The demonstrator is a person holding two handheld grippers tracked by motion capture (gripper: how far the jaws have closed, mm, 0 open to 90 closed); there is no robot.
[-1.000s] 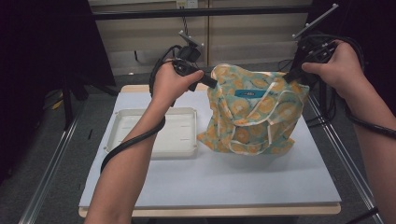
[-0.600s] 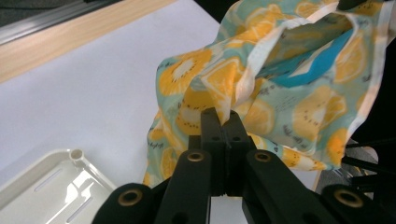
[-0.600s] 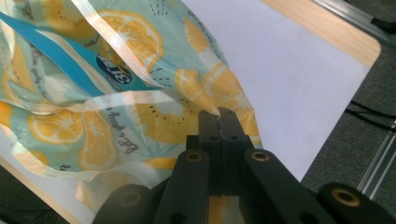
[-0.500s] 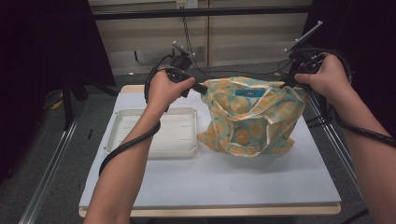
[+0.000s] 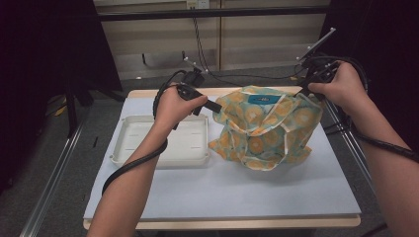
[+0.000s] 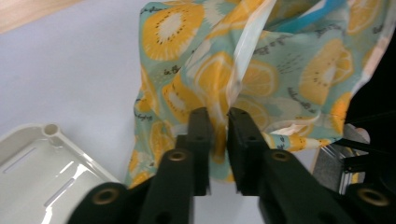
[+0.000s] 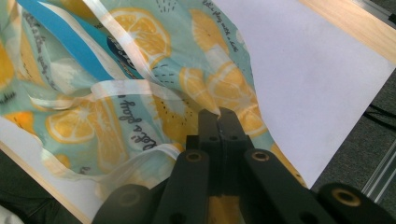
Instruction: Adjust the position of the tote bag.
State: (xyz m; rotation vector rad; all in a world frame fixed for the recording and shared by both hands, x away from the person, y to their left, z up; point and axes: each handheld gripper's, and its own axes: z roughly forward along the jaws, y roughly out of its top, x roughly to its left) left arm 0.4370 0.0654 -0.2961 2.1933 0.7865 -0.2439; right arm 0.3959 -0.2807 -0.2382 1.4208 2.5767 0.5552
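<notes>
One lemon-print cloth (image 5: 264, 131) slumps near the tabletop's (image 5: 222, 192) back right corner beside one white tray (image 5: 148, 148), strung between two tongs: the left tongs (image 6: 217, 123), just opening, straddle its edge, the right tongs (image 7: 218, 122) clamp its hem; its writing is unreadable.

My teal cloth garment with orange citrus print (image 5: 267, 131): thin woven fabric, matt, soft folds, white trim. White rectangular plastic tray (image 5: 129, 143): smooth, slight gloss. Pale matt sheet over worktop (image 5: 237, 192), smooth like paper; light wood edge, satin. My left gripper (image 6: 218, 126), my right gripper (image 7: 218, 122): black matt plastic, brass-look screw inserts.
</notes>
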